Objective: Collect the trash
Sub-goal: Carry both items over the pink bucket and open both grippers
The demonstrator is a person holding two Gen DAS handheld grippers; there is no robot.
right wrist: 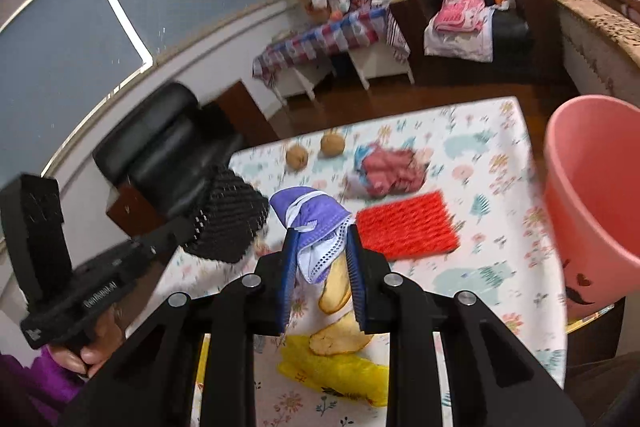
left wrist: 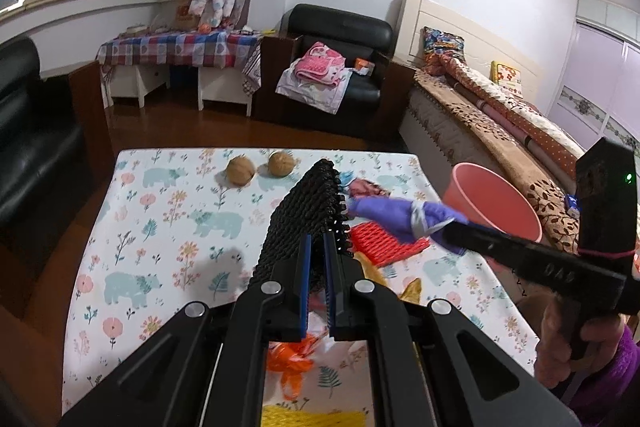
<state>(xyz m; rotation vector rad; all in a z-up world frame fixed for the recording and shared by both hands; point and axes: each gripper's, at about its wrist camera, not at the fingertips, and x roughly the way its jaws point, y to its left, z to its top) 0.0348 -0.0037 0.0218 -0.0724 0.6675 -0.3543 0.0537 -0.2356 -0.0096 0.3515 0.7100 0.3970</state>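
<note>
My left gripper (left wrist: pixel 318 247) is shut on a black foam net (left wrist: pixel 304 215) and holds it above the table; the net also shows in the right wrist view (right wrist: pixel 228 219). My right gripper (right wrist: pixel 320 247) is shut on a purple face mask (right wrist: pixel 316 223), held in the air; the mask also shows in the left wrist view (left wrist: pixel 400 215). A pink bin (right wrist: pixel 592 203) stands at the table's right edge, seen also in the left wrist view (left wrist: pixel 492 199). A red foam net (right wrist: pixel 408 227), a crumpled red wrapper (right wrist: pixel 392 169), a yellow net (right wrist: pixel 332 367) and peel pieces (right wrist: pixel 336 343) lie on the table.
The table has a floral cloth (left wrist: pixel 168 219). Two walnuts (left wrist: pixel 260 169) sit near its far edge. An orange ribbon (left wrist: pixel 292 359) lies under my left gripper. A black armchair (left wrist: pixel 36 147) stands left, a bed (left wrist: pixel 500 107) right.
</note>
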